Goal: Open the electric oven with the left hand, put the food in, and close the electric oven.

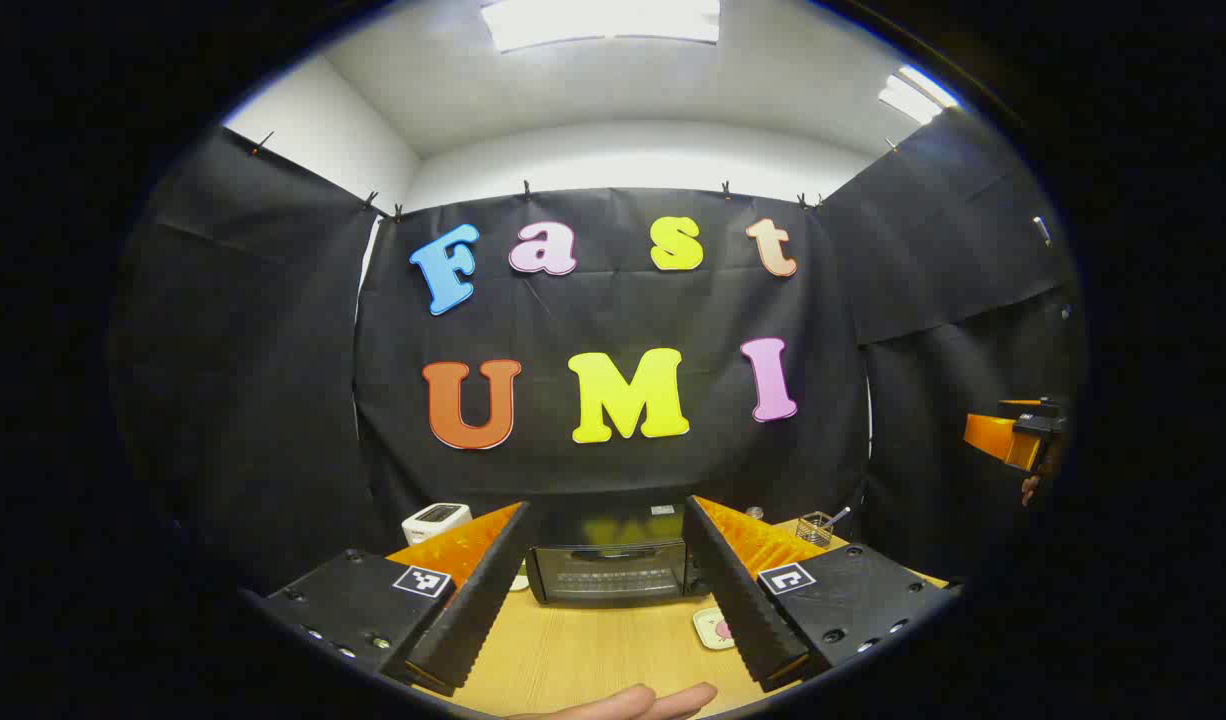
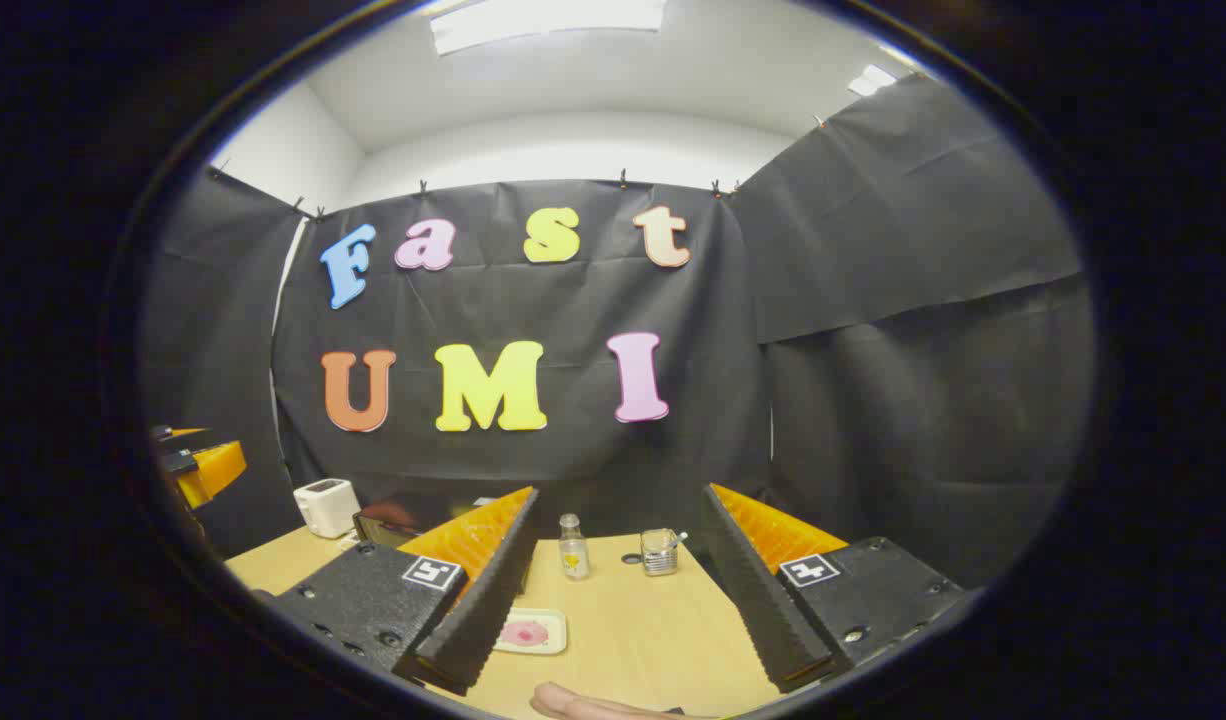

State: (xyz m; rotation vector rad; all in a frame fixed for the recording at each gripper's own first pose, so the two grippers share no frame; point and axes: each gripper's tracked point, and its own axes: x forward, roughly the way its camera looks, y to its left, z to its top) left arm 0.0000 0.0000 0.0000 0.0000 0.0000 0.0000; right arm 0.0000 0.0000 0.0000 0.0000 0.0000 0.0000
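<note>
Looking down my left gripper (image 1: 613, 600) first: fingers spread wide, nothing between them, hanging above the light wooden table (image 1: 593, 650). A bit of a hand (image 1: 623, 703) pokes in at the very bottom edge. Just inside the right finger sits a small cream square plate with a pink piece of food on it (image 1: 714, 628). Straight ahead, framed between the fingertips, is the black electric oven with a glass door (image 1: 609, 565), door closed, pushed back near the booth wall. A white toaster (image 1: 436, 520) stands off to its left and a small clear glass cup with something stuck in it (image 1: 819, 526) to its right. Far right edge I can catch the other gripper held up in the air.

Right gripper (image 2: 623, 590) is the same deal, fingers wide apart and empty above the table. The plate sits right by its left finger. Further back there's a small clear bottle with yellowish stuff inside (image 2: 573, 547), I think liquid but it's tiny, beside the glass cup.
</note>
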